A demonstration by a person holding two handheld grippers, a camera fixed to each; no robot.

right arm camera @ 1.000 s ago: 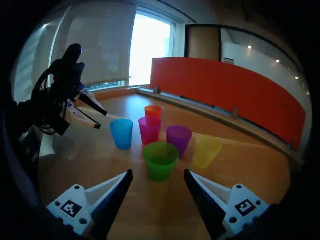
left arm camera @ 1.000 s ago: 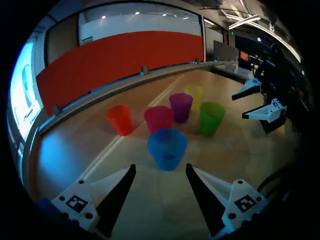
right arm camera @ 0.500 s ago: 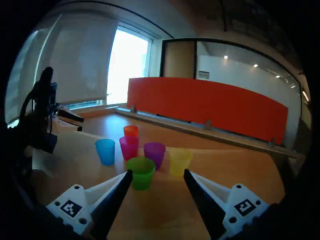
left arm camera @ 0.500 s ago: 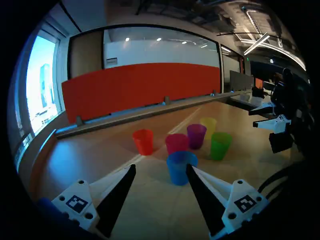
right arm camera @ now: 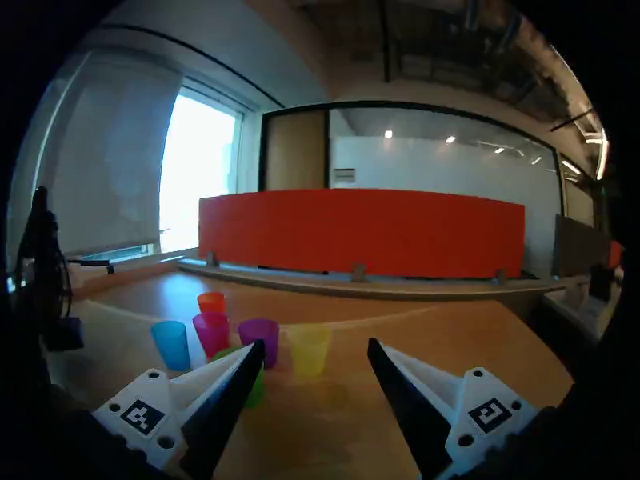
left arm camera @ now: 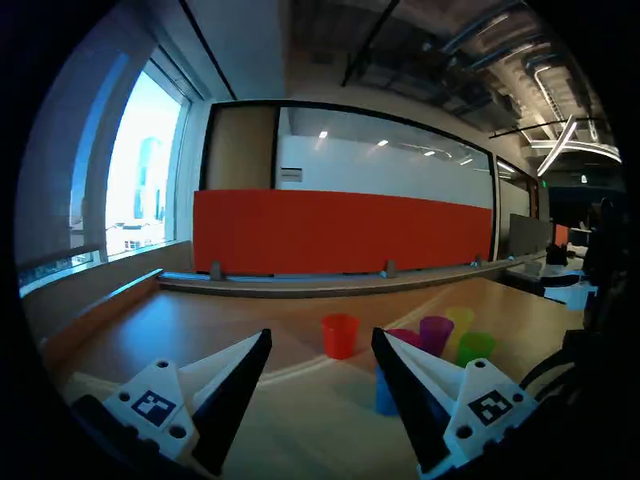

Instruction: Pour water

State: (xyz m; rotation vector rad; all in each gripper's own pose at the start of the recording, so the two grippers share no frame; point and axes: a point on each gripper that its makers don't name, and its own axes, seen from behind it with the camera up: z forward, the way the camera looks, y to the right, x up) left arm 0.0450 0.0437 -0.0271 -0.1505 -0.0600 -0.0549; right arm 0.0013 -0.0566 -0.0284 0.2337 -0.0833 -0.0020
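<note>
Pointing out across the worktop, the left tool has its two fingers spread wide apart, with nothing between them. Six cups stand close together on the worktop, out past the tips.

In the left gripper view, the orange cup shows in the gap between the fingers. The pink cup and the blue cup peek out from behind the finger on the right side of the picture. The purple cup, the yellow cup and the green cup sit farther to that side.

The right tool is spread wide too and pinches nothing. In the right gripper view, the yellow cup stands in the gap between its fingers. The purple cup is just beside it, and the pink cup comes next. The orange cup is behind the pink one. The blue cup is at the left end of the bunch. The green cup is mostly hidden behind the finger on the left.

All the cups stand upright. Whether any holds water cannot be told.

A long red wall runs behind the worktop, with a bright window beside it.
</note>
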